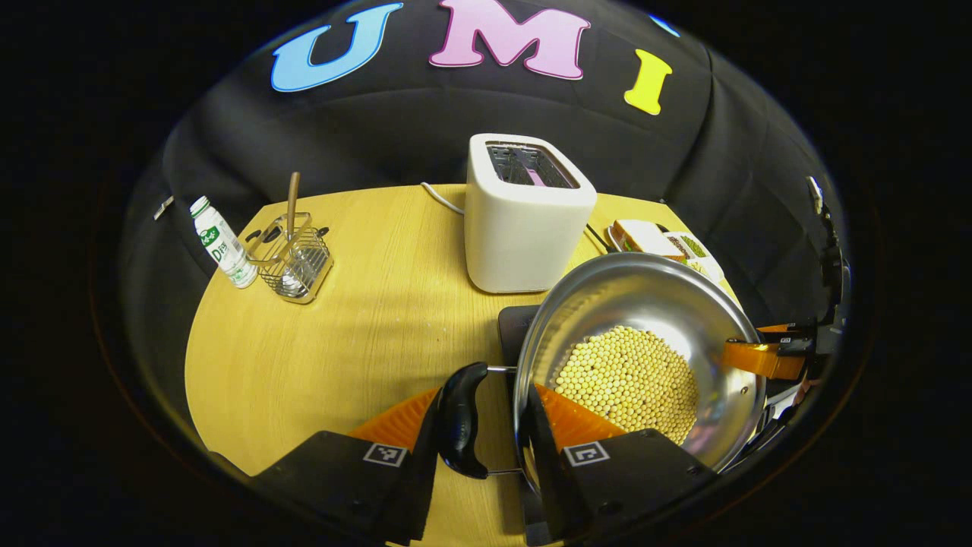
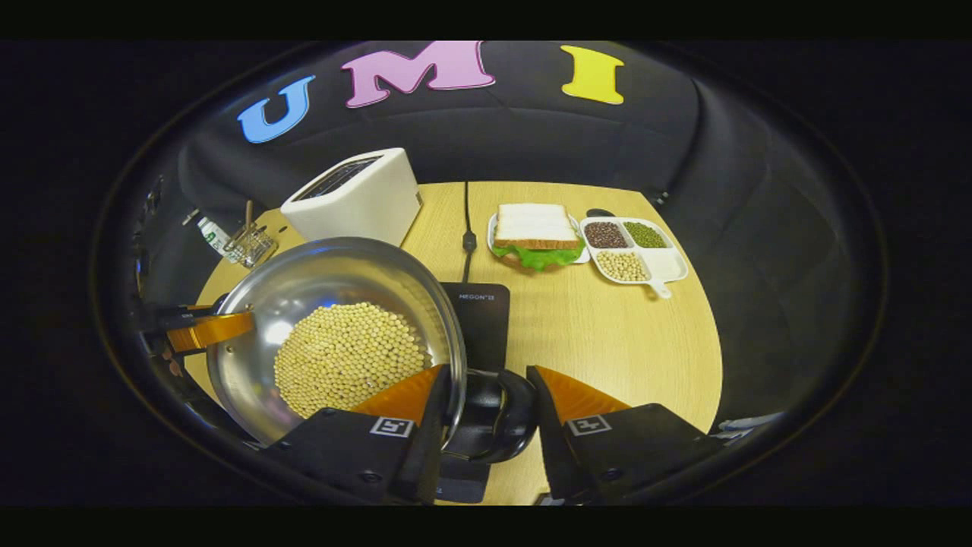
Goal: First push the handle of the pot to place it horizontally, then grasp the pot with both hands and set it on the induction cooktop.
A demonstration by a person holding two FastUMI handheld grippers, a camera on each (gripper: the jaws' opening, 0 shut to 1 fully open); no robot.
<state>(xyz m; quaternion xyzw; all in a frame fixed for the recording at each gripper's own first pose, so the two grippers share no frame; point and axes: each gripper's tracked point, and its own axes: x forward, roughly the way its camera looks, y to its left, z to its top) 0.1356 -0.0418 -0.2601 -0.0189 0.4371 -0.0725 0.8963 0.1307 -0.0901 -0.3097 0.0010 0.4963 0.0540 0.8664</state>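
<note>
Between your two tools, the pot (image 2: 334, 334) hangs over the cooktop (image 2: 477, 319), each tool clenched on a side handle. Left tool (image 1: 486, 425) and right tool (image 2: 486, 414) sit opposite; the cooktop lies below, so lower evenly.

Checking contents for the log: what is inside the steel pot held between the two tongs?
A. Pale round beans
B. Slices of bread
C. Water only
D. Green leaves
A: the pot holds a heap of pale round beans, seen again in the left gripper view.
</note>
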